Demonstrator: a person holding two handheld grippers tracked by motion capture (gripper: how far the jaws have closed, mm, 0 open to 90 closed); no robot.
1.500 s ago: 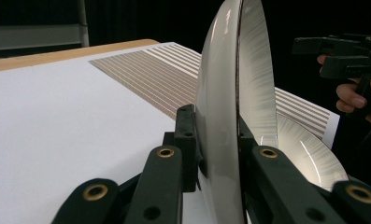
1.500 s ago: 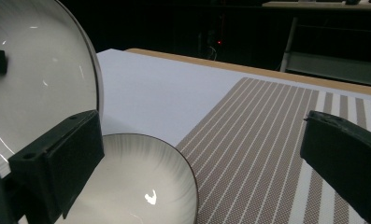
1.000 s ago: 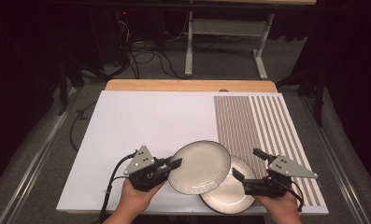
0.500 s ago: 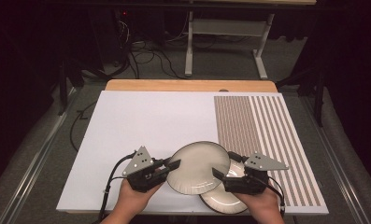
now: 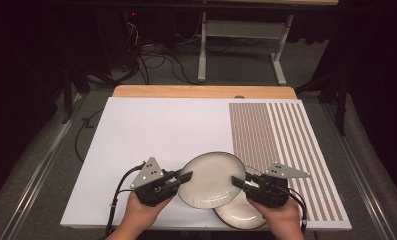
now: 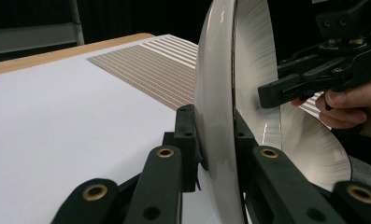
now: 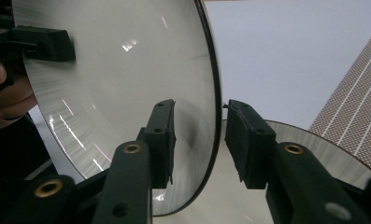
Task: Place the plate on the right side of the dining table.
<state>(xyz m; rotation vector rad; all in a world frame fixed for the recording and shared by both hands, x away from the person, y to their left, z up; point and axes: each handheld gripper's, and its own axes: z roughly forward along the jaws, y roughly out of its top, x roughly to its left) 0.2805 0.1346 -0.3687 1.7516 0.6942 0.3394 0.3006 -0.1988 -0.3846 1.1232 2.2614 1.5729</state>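
Change since earlier frames: right gripper (image 5: 240,180) has been coming in from the striped side toward the upper plate (image 5: 211,179); its jaws have just been closing, with the plate's right rim between them. Left gripper (image 5: 182,177) and upper plate are sitting where they were.
Landmark: upper plate, the pale one with a dark edge, near the front edge of the white mat (image 5: 161,130).
Left hand (image 5: 145,212): coming in from the bottom of the high view, left of the upper plate, holding the left gripper.
Left gripper: at the upper plate's left rim, jaws clamping that rim; in the left gripper view both pads are pressing on the plate (image 6: 220,93), one on each face.
Upper plate: being held slightly raised and tilted, overlapping the lower plate (image 5: 238,212).
Lower plate: lying flat on the mat, partly under the upper plate, toward its right and front.
Right gripper: at the upper plate's right rim; in the right gripper view (image 7: 197,140) the jaws are straddling the rim (image 7: 127,70), partly closed, with a visible gap on each side, so nothing is gripped.
Right hand (image 5: 282,217): right of the upper plate, partly over the lower plate.
Striped mat area (image 5: 281,145): behind and right of the upper plate.
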